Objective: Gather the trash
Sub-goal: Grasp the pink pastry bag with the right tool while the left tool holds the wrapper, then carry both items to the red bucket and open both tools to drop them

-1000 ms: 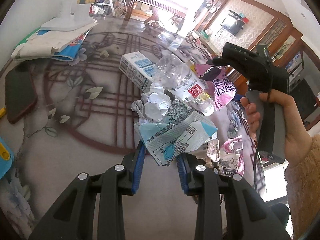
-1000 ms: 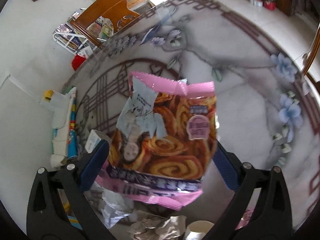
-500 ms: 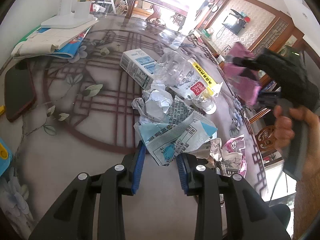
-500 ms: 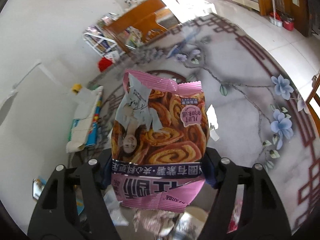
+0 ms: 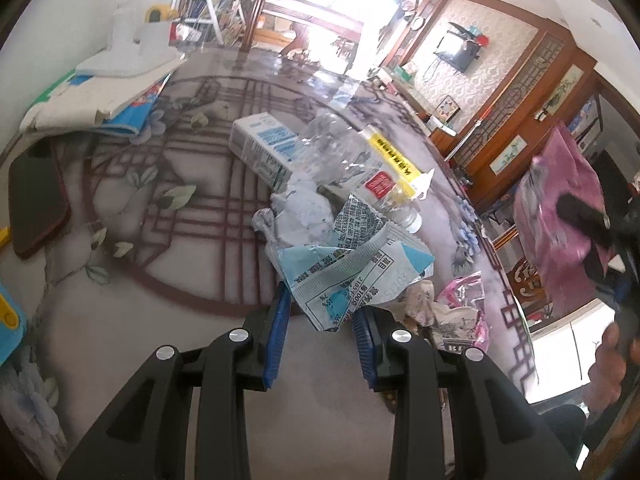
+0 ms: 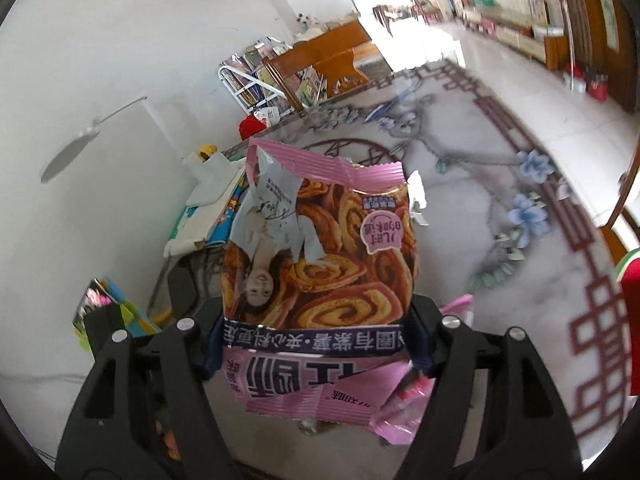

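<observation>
The right gripper (image 6: 316, 344) fingers clamp the pink snack bag (image 6: 320, 268) above the table (image 6: 500, 216); carry it level. The left gripper (image 5: 320, 332) fingers pinch a blue-and-white wrapper (image 5: 352, 276); lift gently.

My left gripper (image 5: 320, 332) is matte black plastic, built of angular, strut-like arms that fan out toward the lens. Each arm carries round silver screws, four in all, set in a shallow arc. My fingers (image 5: 276, 340) on this side end in ribbed blue pads, narrow and upright.

My right gripper (image 6: 316, 344) has the same build: black branching arms, two silver screws on each side, and dark blue pads at the inner faces of its fingers (image 6: 214, 344).

Seen from the left wrist, the right gripper's body shows as a blurred black block at the frame's right edge, with my hand (image 5: 610, 364) wrapped around its handle below.
</observation>
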`<state>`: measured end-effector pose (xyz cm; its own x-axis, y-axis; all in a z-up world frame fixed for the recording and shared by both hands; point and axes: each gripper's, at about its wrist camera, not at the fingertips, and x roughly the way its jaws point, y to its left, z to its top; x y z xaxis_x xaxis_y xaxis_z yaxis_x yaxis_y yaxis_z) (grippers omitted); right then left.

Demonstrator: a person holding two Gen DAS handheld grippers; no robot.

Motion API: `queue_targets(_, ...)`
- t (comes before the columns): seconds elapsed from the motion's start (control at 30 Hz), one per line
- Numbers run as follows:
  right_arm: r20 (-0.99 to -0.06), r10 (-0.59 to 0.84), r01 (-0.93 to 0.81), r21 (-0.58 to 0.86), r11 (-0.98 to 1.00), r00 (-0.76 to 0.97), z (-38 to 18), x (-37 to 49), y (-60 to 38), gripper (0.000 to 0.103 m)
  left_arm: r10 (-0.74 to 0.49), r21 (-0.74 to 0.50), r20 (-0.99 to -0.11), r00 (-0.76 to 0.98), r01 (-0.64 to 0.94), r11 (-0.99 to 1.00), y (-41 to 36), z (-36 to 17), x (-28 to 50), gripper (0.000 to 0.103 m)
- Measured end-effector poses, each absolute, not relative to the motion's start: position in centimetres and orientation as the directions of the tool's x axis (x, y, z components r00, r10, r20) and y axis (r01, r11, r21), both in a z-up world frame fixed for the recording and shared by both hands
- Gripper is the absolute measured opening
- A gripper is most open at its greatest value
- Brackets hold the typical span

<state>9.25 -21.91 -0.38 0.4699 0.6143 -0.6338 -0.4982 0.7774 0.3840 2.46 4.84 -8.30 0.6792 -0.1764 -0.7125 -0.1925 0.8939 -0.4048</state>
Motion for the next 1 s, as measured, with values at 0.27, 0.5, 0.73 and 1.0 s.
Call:
queue_targets(0.27,-0.611,0.529,-0.529,0.204,0.824,0.589,0.8,5.7,-25.0,0.068,-0.177,-0.394,-0.676,0.715,-0.148,0.907,4.0,-7.3,2.2,0.029)
queue_targets(0.5,-0.61,0.487,-0.504,0.16,0.849,0.625,1.5,5.6,-28.6,0.068,-0.137,-0.322,-0.649,0.748,-0.107,0.941,2.4,-6.0,1.4,0.029)
queue_targets(0.73,-0.594,0.45,-0.464,0.142,0.874,0.667,1.9,5.1,-32.4,0.068,-0.137,-0.288,-0.636,0.76,-0.068,0.955,-0.1,-4.6,1.1,0.029)
queue_targets(1.0,-0.565,0.416,-0.404,0.154,0.902,0.713,2.3,5.2,-36.3,0.068,-0.258,-0.394,-0.589,0.766,0.007,0.919,-4.9,-3.1,2.3,0.029)
